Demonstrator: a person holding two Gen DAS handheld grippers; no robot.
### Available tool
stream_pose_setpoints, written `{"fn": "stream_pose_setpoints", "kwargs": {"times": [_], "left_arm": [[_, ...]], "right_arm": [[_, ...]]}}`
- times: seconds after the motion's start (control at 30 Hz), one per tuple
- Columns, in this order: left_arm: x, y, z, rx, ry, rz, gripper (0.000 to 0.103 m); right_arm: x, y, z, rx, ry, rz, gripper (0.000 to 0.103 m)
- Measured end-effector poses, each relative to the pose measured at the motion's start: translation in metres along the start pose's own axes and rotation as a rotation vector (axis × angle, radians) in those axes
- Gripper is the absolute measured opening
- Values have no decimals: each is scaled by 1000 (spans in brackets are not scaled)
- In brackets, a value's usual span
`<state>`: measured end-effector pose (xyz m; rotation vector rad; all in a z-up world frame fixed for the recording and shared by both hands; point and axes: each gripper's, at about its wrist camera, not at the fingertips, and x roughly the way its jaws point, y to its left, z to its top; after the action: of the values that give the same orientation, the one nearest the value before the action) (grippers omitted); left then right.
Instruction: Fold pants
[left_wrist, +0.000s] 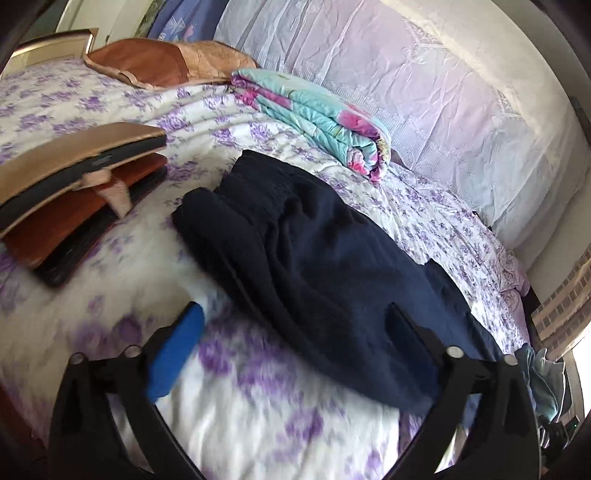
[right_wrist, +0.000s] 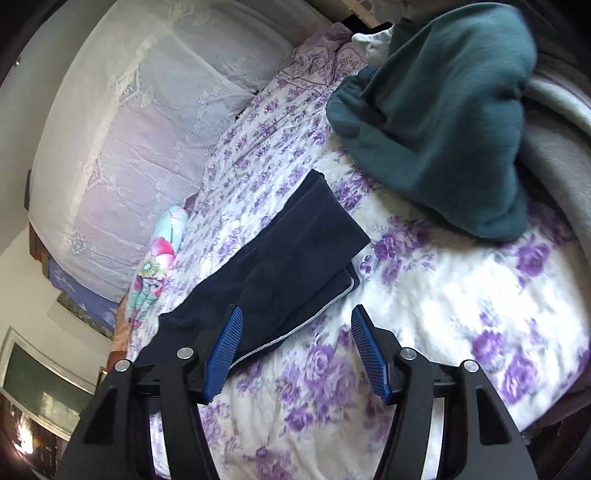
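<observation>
Lying flat on the flowered bed (left_wrist: 258, 406), the navy pants (left_wrist: 314, 258) run lengthwise. Left gripper (left_wrist: 295, 328) hovers above the pants with jaws spread, grasping nothing. Right gripper (right_wrist: 295, 332) hovers by the leg ends, jaws likewise released. A green garment (right_wrist: 443, 118) lies nearby.

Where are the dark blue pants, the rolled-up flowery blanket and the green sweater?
navy pants (left_wrist: 314, 266), left wrist view, middle of the fabric.
flowery blanket (left_wrist: 325, 122), left wrist view, top fold.
teal sweater (right_wrist: 443, 122), right wrist view, middle of the body.
</observation>
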<state>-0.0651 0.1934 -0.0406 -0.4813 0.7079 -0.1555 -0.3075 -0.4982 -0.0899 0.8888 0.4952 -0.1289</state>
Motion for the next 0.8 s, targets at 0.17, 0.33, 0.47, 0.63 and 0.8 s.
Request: {"fn": "stream_pose_setpoints", "kwargs": {"times": [0.17,0.33,0.47,0.63,0.8], "left_arm": [[-9,2,-4,-41,44,-65,97],[-10,12,-4,-105,52,-106,97],[-10,11,-6,-104,53,-105,97],[-7,4,-8,-76,61,-70,97],[-9,5,-6,-84,73,-85,97]], "right_arm": [[16,3,-6,23,40,73,45],[30,5,-7,36,41,70,36],[31,11,-3,7,18,48,30],[28,22,-1,-71,-43,-29,12],[20,20,2,-69,-38,-20,14]]}}
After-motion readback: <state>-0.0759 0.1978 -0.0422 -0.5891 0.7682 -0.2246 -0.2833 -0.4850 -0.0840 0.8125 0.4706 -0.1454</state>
